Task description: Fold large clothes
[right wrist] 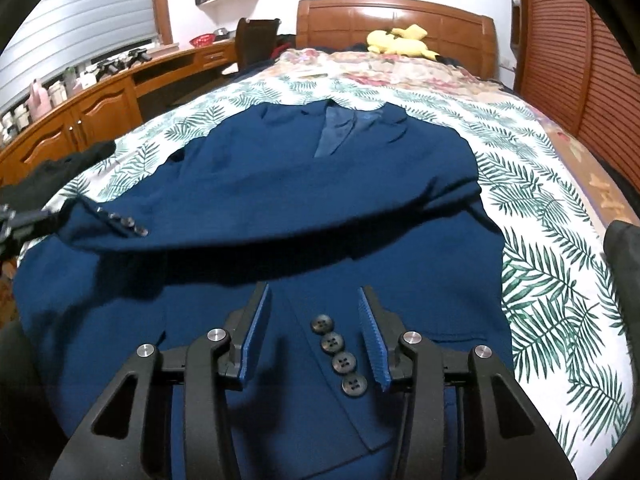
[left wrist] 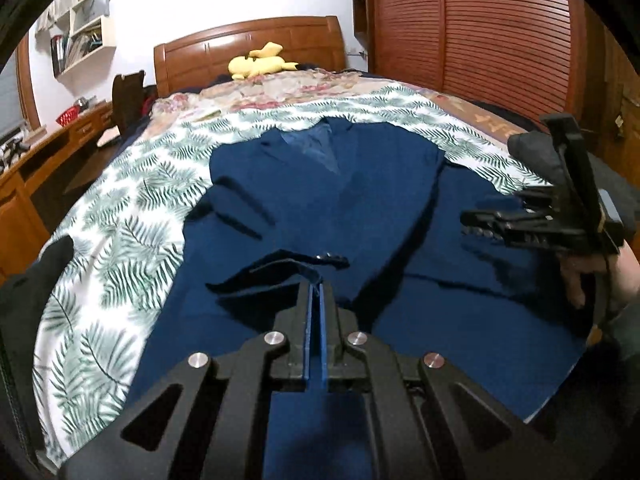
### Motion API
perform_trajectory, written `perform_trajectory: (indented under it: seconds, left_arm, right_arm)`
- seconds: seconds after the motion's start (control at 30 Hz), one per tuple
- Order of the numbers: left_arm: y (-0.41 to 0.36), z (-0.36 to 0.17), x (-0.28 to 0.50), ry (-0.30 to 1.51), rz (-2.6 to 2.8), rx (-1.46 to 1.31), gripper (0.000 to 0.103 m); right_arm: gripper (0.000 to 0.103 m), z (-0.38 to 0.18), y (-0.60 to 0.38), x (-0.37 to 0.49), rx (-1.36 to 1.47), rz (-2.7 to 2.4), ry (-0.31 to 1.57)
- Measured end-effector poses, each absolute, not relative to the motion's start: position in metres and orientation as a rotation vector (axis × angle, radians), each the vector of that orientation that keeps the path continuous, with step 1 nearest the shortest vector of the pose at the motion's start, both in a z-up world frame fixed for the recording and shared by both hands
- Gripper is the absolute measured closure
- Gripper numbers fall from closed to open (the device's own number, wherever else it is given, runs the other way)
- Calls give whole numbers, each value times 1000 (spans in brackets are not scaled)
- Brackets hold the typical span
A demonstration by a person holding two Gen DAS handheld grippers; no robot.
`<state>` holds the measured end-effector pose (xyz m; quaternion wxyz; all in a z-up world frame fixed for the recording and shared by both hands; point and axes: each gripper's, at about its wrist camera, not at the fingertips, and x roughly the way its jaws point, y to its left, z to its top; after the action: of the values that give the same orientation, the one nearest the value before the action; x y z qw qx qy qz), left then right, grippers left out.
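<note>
A dark blue suit jacket (left wrist: pixel 320 184) (right wrist: pixel 280 168) lies face up on the palm-leaf bedspread (left wrist: pixel 120 208) (right wrist: pixel 552 248), collar toward the headboard. My left gripper (left wrist: pixel 316 286) is shut on a sleeve cuff (left wrist: pixel 280 270), holding it lifted over the jacket's front. In the right wrist view that cuff (right wrist: pixel 120 222), with its row of buttons, stretches to the left gripper (right wrist: pixel 50 214) at the left edge. My right gripper (right wrist: pixel 316 320) (left wrist: pixel 470 222) stands open low over the other sleeve's cuff buttons (right wrist: pixel 340 356), which lie between its fingers without being pressed.
A yellow plush toy (left wrist: pixel 260 62) (right wrist: pixel 400 42) rests by the wooden headboard (left wrist: pixel 248 48). A wooden desk (right wrist: pixel 100 100) runs along the left and a louvred wardrobe (left wrist: pixel 480 32) along the right. A dark garment (left wrist: pixel 28 300) lies at the bed's left edge.
</note>
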<state>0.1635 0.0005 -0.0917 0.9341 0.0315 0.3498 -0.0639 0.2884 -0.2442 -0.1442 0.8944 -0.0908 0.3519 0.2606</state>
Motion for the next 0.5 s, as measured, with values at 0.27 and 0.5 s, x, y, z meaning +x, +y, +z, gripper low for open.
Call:
perform_trajectory:
  seconds: [0.27,0.5]
  left_arm:
    - [1,-102,144,729,-125,47,103]
    - [26,-107,120,726,-95,37,94]
  right_arm:
    - [59,-147,-236,288,-205,556,733]
    - [59,-149,-237,287,-202,561,733]
